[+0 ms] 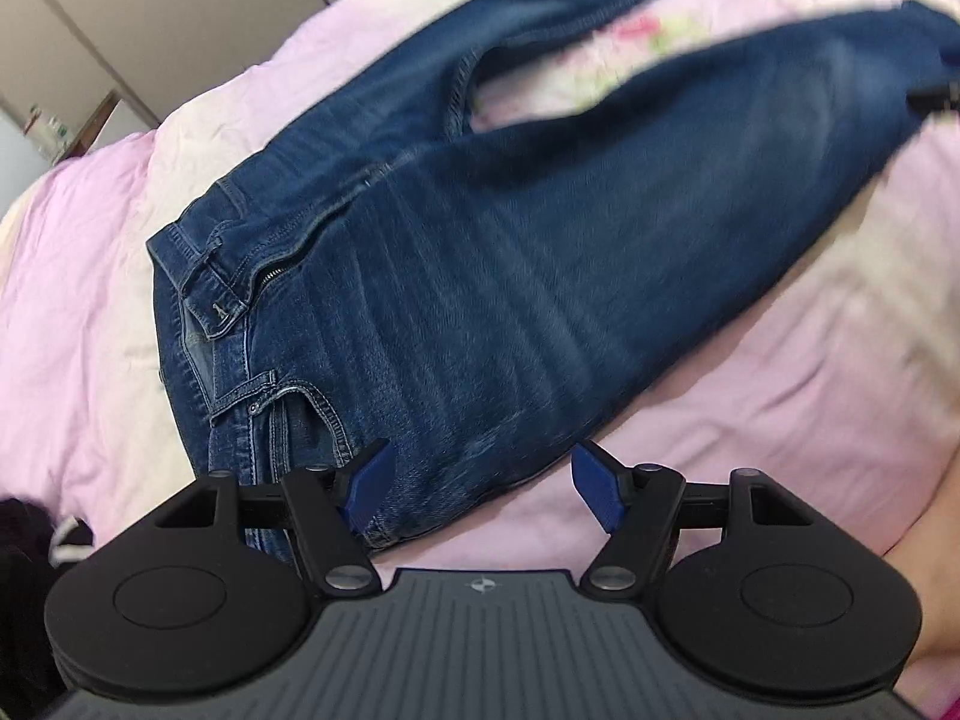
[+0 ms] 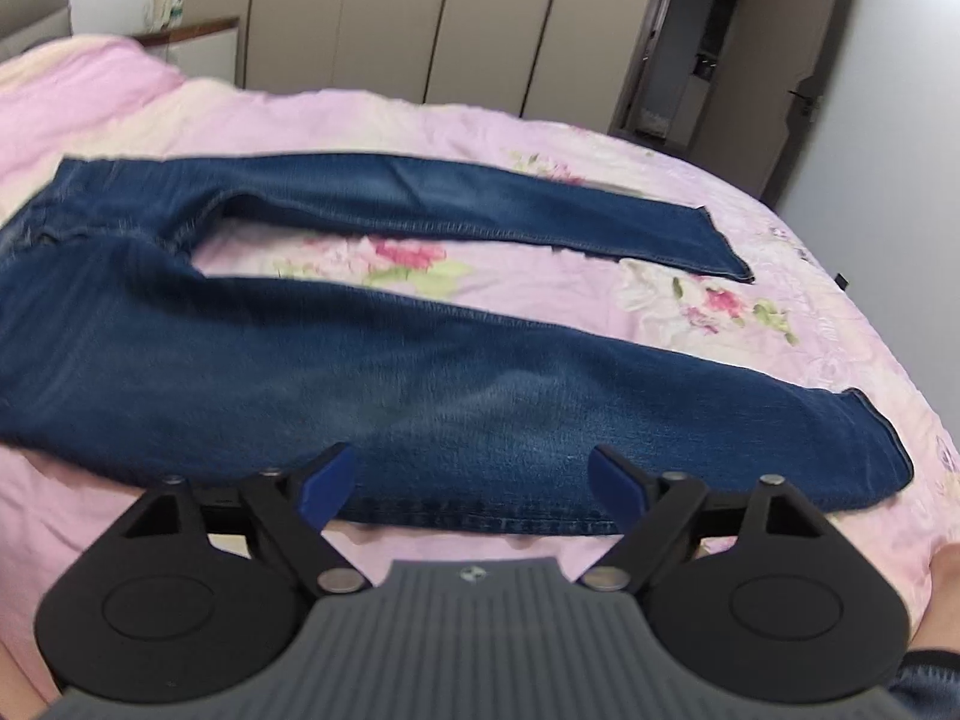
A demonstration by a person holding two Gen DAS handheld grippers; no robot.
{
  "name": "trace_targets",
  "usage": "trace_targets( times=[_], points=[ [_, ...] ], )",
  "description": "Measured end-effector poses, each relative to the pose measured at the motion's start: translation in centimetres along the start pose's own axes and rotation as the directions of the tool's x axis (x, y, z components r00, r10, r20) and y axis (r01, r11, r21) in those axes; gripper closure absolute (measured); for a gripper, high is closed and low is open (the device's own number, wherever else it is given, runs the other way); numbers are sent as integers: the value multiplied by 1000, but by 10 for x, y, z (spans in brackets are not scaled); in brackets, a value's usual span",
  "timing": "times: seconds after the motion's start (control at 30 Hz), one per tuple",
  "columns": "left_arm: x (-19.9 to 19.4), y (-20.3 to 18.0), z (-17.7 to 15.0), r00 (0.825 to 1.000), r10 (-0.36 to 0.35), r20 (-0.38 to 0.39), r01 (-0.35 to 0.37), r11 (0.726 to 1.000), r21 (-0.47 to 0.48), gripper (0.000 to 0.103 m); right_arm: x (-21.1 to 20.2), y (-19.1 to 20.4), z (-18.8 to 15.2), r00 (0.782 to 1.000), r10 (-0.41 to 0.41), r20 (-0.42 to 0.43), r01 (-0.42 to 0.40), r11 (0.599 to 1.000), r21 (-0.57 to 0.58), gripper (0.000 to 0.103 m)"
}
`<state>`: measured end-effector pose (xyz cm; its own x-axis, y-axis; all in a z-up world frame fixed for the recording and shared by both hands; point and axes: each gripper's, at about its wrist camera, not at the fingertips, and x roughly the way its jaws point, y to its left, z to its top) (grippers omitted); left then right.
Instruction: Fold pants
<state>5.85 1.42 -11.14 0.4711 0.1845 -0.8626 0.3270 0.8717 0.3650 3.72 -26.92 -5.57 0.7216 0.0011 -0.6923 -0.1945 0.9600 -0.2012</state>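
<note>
Dark blue jeans (image 1: 492, 252) lie spread flat on a pink bed, front side up, legs apart in a V. In the left wrist view the waistband with zipper (image 1: 264, 276) is at the left. My left gripper (image 1: 480, 489) is open, hovering over the near hip edge of the jeans. In the right wrist view the jeans (image 2: 372, 372) stretch left to right, the near leg's hem (image 2: 882, 426) at the right and the far leg (image 2: 480, 210) behind. My right gripper (image 2: 474, 486) is open above the near leg's front seam.
The pink bedsheet (image 2: 600, 138) has a floral print (image 2: 414, 258) between the legs. Beige wardrobe doors (image 2: 420, 18) and a doorway (image 2: 708, 48) stand behind the bed. A dark garment (image 1: 24, 540) lies at the bed's left edge.
</note>
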Motion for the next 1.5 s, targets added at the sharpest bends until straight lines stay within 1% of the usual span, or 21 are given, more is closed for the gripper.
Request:
trace_targets(
  times=[0.07, 0.2, 0.37, 0.5, 0.53, 0.67, 0.7, 0.77, 0.8, 0.87, 0.93, 1.1, 1.13, 1.2, 1.23, 1.27, 1.33, 1.4, 1.43, 1.47, 1.5],
  points=[
    [11, -10, -1, 999, 39, -24, -36, 994, 98, 23, 16, -3, 0, 1000, 6, -24, -7, 999, -41, 33],
    [29, -25, -2, 991, 123, -47, -108, 965, 238, 22, 43, -7, -4, 998, 7, -63, -15, 992, -128, 33],
    [52, -36, -3, 982, 176, -73, -140, 926, 350, 19, 65, -9, -13, 990, -13, -138, -23, 965, -261, 32],
    [71, -44, -1, 972, 227, -58, -185, 894, 407, 17, 75, -8, -24, 988, -48, -146, -14, 917, -398, 30],
    [75, -44, 2, 972, 228, -58, -186, 896, 403, 20, 78, -8, -26, 988, -42, -146, -20, 916, -401, 30],
    [70, -38, 5, 984, 167, -64, -136, 930, 341, 57, 88, -3, -25, 991, -35, -128, -20, 912, -409, 35],
    [68, -37, 4, 985, 165, -51, -139, 934, 328, 61, 90, 1, -25, 993, -39, -112, -12, 905, -424, 38],
    [64, -34, 3, 986, 163, -24, -149, 943, 297, 72, 90, 9, -24, 996, -31, -86, -12, 889, -457, 58],
    [61, -33, 3, 987, 160, -14, -150, 949, 278, 75, 90, 13, -25, 996, -27, -81, -14, 882, -472, 62],
    [55, -31, 3, 987, 159, 10, -156, 958, 239, 84, 88, 19, -25, 998, -27, -65, -9, 867, -498, 76],
    [47, -31, 2, 987, 159, 30, -162, 966, 200, 87, 85, 22, -24, 998, -25, -51, -5, 859, -513, 82],
    [32, -18, 7, 989, 135, 58, -140, 986, 95, 88, 80, 21, -18, 998, -26, -52, -5, 855, -519, 81],
    [27, -14, 9, 990, 125, 67, -129, 989, 65, 88, 78, 22, -18, 998, -28, -55, -5, 853, -523, 76],
    [18, -3, 13, 991, 103, 85, -104, 995, 1, 88, 73, 24, -17, 999, -8, -51, -20, 847, -532, 55],
    [13, 1, 14, 991, 91, 94, -88, 996, -29, 89, 68, 26, -20, 999, 6, -36, -25, 839, -543, 40],
    [9, 6, 17, 991, 81, 102, -76, 996, -52, 89, 63, 29, -22, 1000, 19, -12, -22, 827, -561, 37],
    [3, 13, 20, 991, 67, 117, -58, 995, -80, 89, 57, 36, -25, 999, 35, 25, -13, 795, -607, 37],
    [-3, 17, 24, 989, 67, 135, -53, 993, -103, 89, 57, 43, -27, 999, 24, 40, 8, 767, -641, 48],
    [-7, 20, 27, 988, 65, 140, -49, 992, -117, 89, 59, 44, -26, 999, 13, 32, 11, 764, -645, 71],
    [-9, 24, 28, 987, 60, 148, -40, 990, -132, 89, 62, 44, -23, 1000, 2, 15, 8, 768, -640, 88],
    [-11, 28, 30, 987, 53, 152, -31, 989, -144, 89, 64, 43, -19, 1000, -1, 5, 4, 780, -626, 87]
  ],
)
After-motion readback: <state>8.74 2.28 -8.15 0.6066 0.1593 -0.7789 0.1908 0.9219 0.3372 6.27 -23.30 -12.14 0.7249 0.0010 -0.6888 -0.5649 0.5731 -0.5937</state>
